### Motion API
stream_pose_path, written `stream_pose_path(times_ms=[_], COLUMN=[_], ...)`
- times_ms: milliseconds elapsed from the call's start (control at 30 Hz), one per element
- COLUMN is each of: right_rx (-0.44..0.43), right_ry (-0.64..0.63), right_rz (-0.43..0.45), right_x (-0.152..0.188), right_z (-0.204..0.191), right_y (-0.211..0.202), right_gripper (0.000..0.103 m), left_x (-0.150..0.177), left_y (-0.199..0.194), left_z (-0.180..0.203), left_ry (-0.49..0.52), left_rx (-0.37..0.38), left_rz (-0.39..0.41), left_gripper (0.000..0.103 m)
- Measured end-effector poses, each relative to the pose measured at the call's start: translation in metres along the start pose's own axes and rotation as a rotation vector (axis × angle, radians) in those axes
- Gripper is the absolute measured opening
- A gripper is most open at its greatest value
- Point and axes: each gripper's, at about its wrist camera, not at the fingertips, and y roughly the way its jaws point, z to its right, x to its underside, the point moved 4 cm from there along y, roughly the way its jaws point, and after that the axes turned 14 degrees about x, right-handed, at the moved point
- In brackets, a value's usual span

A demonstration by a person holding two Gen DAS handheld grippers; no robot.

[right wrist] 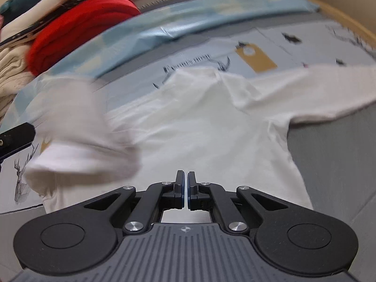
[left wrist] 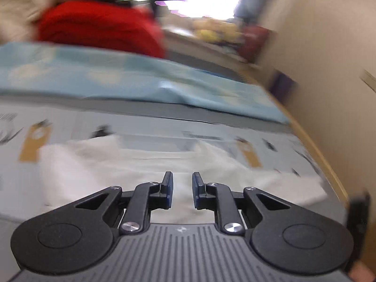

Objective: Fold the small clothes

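The right tongs (right wrist: pixel 185 189) sit pinched shut with nothing between them, poised low over the hem of the white top (right wrist: pixel 199 122). The left tongs (left wrist: pixel 182 189) stand a little apart and empty — the same garment lies under them. It is spread on the printed sheet (right wrist: pixel 293 47) covering the tabletop, one sleeve (right wrist: pixel 317 89) stretched out flat, the other sleeve (right wrist: pixel 77 127) blurred and bunched over the body. To my eye the sleeve fold is in hand — best to lay that sleeve straight across the chest and smooth it before moving on. The red garment (right wrist: pixel 77 30) waits on the pile behind.
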Motion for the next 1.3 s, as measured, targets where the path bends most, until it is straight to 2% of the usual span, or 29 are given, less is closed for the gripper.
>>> stream_pose_path(times_ms=[100, 200, 267, 367, 433, 567, 767, 933, 967, 1000, 1033, 1133, 1200, 1233, 1300], right_rx=[-0.002, -0.023, -0.061, -0.119, -0.122, -0.109, -0.113, -0.079, -0.076, -0.074, -0.070, -0.073, -0.103, -0.124, -0.120], right_ry=[0.019, 0.049, 0.105, 0.207, 0.256, 0.348, 0.424, 0.438, 0.437, 0.429, 0.418, 0.340, 0.299, 0.296, 0.291], right_rz=[-0.026, -0.026, -0.036, -0.069, -0.084, -0.122, -0.138, -0.124, -0.126, -0.124, -0.111, 0.037, 0.210, 0.327, 0.495], right_x=[0.000, -0.004, -0.009, -0.018, -0.023, -0.026, -0.034, -0.043, -0.043, -0.044, -0.046, -0.059, -0.073, -0.080, -0.087], right_z=[0.001, 0.001, 0.002, 0.006, 0.008, 0.015, 0.020, 0.024, 0.025, 0.025, 0.025, 0.017, 0.011, 0.012, 0.017], right_y=[0.010, 0.019, 0.026, 0.040, 0.050, 0.073, 0.096, 0.108, 0.110, 0.111, 0.110, 0.086, 0.050, 0.027, -0.005], right_gripper=[0.001, 0.001, 0.001, 0.001, 0.007, 0.017, 0.017, 0.017, 0.016, 0.007, 0.001, 0.000, 0.000, 0.000, 0.000], left_x=[-0.005, -0.005, -0.004, -0.001, -0.004, -0.005, -0.005, -0.007, -0.007, -0.007, -0.007, -0.008, -0.008, -0.008, -0.006], left_y=[-0.005, -0.010, -0.017, -0.019, -0.023, -0.025, -0.031, -0.030, -0.029, -0.028, -0.027, -0.025, -0.023, -0.022, -0.017], left_z=[-0.052, -0.095, -0.117, -0.126, -0.130, -0.139, -0.157, -0.163, -0.164, -0.166, -0.167, -0.167, -0.165, -0.164, -0.159], left_ry=[-0.155, -0.215, -0.254, -0.315, -0.322, -0.323, -0.392, -0.394, -0.398, -0.402, -0.403, -0.396, -0.397, -0.396, -0.380], left_rx=[-0.150, -0.307, -0.355, -0.345, -0.330, -0.343, -0.364, -0.359, -0.363, -0.366, -0.364, -0.364, -0.355, -0.349, -0.336], left_rz=[0.002, -0.041, -0.050, -0.051, -0.058, -0.068, -0.058, -0.061, -0.062, -0.064, -0.067, -0.067, -0.066, -0.067, -0.082], left_gripper=[0.019, 0.019, 0.019, 0.021, 0.028, 0.029, 0.029, 0.029, 0.029, 0.029, 0.029, 0.029, 0.029, 0.029, 0.029])
